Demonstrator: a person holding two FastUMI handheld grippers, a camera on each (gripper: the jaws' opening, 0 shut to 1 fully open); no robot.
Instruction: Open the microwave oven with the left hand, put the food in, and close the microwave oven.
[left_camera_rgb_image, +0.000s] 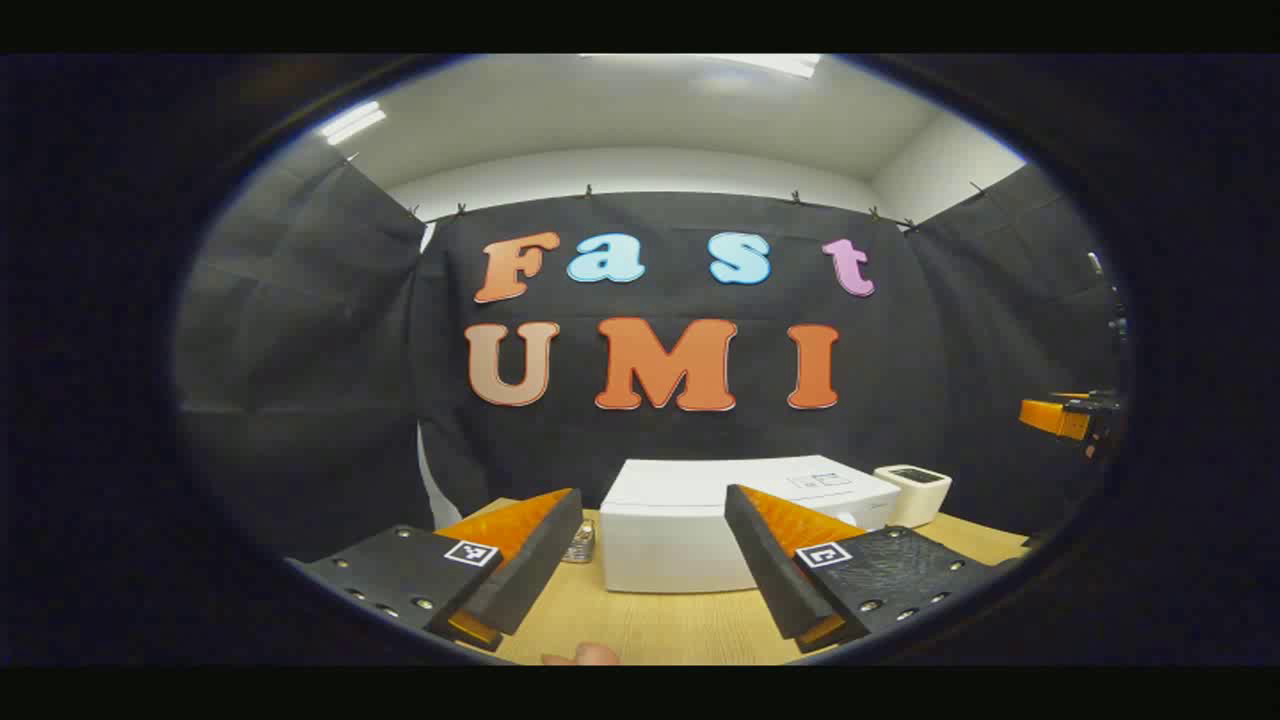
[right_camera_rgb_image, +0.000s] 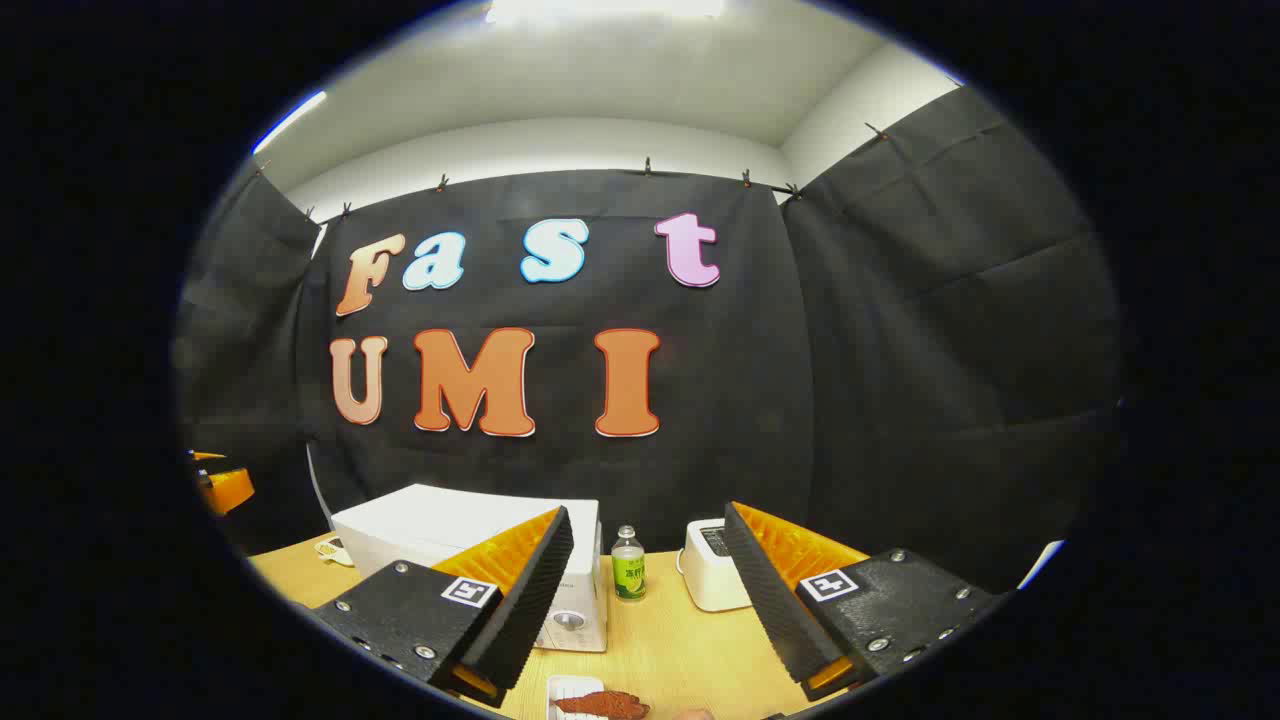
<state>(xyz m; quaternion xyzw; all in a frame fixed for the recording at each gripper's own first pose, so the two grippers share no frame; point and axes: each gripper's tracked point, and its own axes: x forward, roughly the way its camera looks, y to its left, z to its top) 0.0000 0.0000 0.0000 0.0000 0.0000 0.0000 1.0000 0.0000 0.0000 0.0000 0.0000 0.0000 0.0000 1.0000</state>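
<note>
I am holding the left hand-held gripper (left_camera_rgb_image: 655, 560) released, facing the closed white box-shaped microwave oven (left_camera_rgb_image: 690, 535) on the wooden bench (left_camera_rgb_image: 660, 625). The right hand-held gripper (right_camera_rgb_image: 650, 585) is released above reddish-brown food (right_camera_rgb_image: 603, 704) on a white tray (right_camera_rgb_image: 562, 690).

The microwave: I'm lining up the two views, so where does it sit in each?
Left gripper view: the microwave sits bottom centre, framed between the open tongs.
Right gripper view: it sits lower left, partly behind the left finger.
Shared landmark: the white toaster to its right.
</note>
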